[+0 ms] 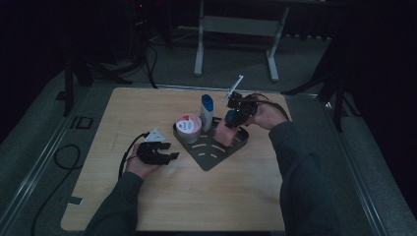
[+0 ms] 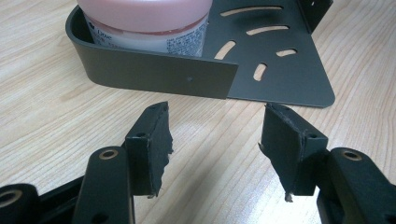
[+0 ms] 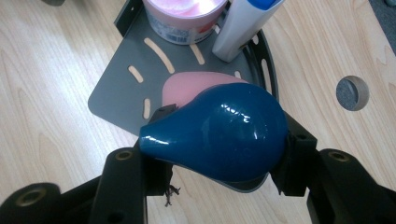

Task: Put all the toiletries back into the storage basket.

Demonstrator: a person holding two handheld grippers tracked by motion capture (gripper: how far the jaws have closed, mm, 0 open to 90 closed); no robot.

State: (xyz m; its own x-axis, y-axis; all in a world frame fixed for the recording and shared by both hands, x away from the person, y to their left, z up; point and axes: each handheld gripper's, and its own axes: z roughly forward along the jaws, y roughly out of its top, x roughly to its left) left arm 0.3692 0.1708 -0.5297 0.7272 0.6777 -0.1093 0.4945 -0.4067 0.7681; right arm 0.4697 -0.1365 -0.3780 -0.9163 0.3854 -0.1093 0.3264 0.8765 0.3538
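Right gripper point(image 3: 219, 161) fingers pinch what's probably a pink bottle's glossy blue cap point(image 3: 219, 140) above the caddy point(image 3: 116, 88), which could slip; left gripper point(image 2: 215, 149) fingers gape wide, empty.

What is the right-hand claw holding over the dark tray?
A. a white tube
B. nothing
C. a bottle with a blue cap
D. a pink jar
C: in the right gripper view its fingers are clamped on the glossy blue cap of a pink bottle standing on the tray.

Pink bottle point(image 3: 187, 88) with glossy blue cap point(image 3: 219, 135), upright on slotted dark tray point(image 3: 116, 88), beside pink-lidded jar point(image 3: 180, 14)
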